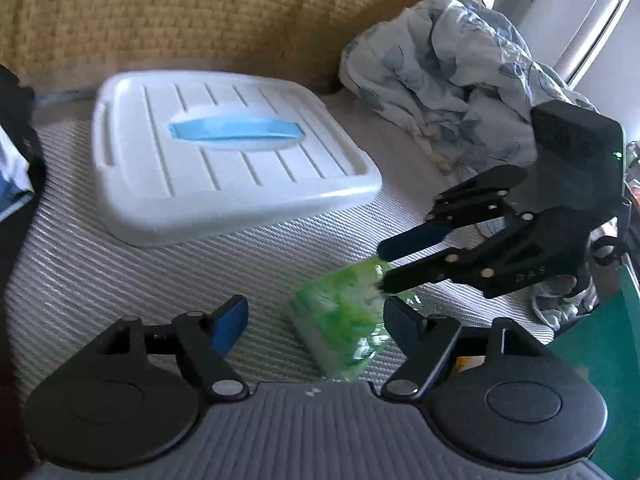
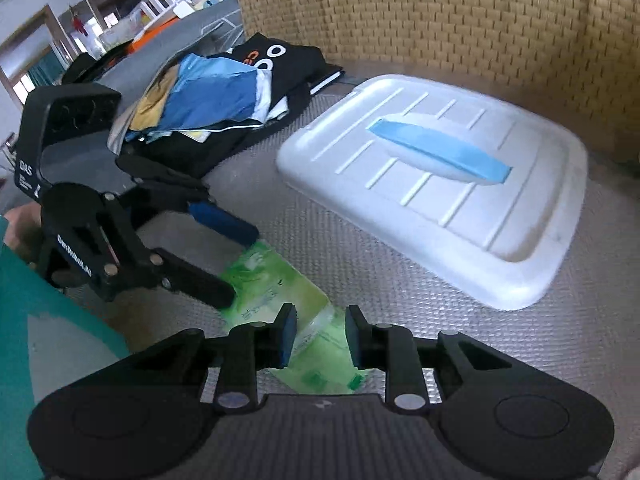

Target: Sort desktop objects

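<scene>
Green and glossy, the tissue pack (image 1: pixel 340 320) lies flat on the grey ribbed mat (image 1: pixel 120 272), low and right of centre in the left wrist view, probably so either tool can slide a finger along its edge. The right gripper (image 1: pixel 382 268) reaches in from the right of that frame, its tongs nearly together at the pack's upper corner; whether they pinch the wrapper I cannot tell (motion blur hides the contact). The left gripper (image 1: pixel 316 320) is spread wide at the bottom of the frame, released and holding nothing, with the pack lying just ahead of its right finger. The white lid (image 1: pixel 224 152) with a blue handle sits in the upper left, well apart. The floral cloth (image 1: pixel 448 84) is heaped in the upper right.
</scene>
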Tool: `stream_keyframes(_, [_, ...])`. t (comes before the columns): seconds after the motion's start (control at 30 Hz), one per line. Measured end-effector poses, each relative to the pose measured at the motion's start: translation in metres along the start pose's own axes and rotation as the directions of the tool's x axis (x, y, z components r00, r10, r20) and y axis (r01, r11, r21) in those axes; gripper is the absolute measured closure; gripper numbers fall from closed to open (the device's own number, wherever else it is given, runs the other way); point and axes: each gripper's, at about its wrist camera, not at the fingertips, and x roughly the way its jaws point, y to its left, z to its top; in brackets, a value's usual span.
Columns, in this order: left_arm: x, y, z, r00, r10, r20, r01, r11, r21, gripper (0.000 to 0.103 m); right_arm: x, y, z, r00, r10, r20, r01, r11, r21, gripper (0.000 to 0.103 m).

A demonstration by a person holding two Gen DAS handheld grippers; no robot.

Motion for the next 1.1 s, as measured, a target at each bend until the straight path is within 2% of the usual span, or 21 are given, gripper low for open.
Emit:
stream_keyframes(0.03, [-0.003,-0.001,0.000,1.000,-0.007,0.005,0.007,1.000,0.009,0.023,-0.002,0.001,0.000,1.000,-0.014,0.003,0.014,1.000,-0.015,0.066])
stream_keyframes(0.1, [-0.009,-0.004,-0.001,0.999,-0.039,0.009,0.039,0.998,0.044,0.020,-0.008,0.005,-0.004,1.000,-0.024,0.016,0.025,0.998,-0.065,0.052])
stream_keyframes(0.2, [-0.009,-0.008,-0.004,0.998,-0.058,-0.014,0.059,0.995,0.086,0.020,-0.008,0.011,-0.008,0.999,-0.034,0.017,0.036,0.992,-0.119,0.039])
stream_keyframes(0.37, [0.001,-0.007,-0.004,0.996,-0.052,-0.070,0.059,0.993,0.101,0.020,0.001,0.014,-0.012,0.999,0.003,-0.034,-0.008,0.989,-0.145,0.039])
stream_keyframes(0.57, [0.008,-0.008,-0.006,0.995,-0.035,-0.096,0.047,0.991,0.122,0.020,0.006,0.017,-0.017,0.997,0.043,-0.065,-0.053,0.987,-0.153,0.038])
stream_keyframes(0.83, [0.014,-0.020,-0.007,0.997,-0.012,-0.078,0.028,0.978,0.208,0.015,0.008,0.018,-0.015,0.999,0.039,-0.027,-0.043,0.986,-0.163,0.037])
stream_keyframes(0.97, [0.020,-0.026,-0.007,0.998,-0.005,-0.067,0.021,0.969,0.244,0.012,0.008,0.020,-0.013,0.997,0.076,0.003,-0.074,0.983,-0.170,0.037])
stream_keyframes(1.1, [0.025,-0.032,-0.006,0.998,0.015,-0.055,0.002,0.959,0.284,0.010,0.014,0.022,-0.009,0.999,0.036,0.025,-0.030,0.980,-0.196,0.037])
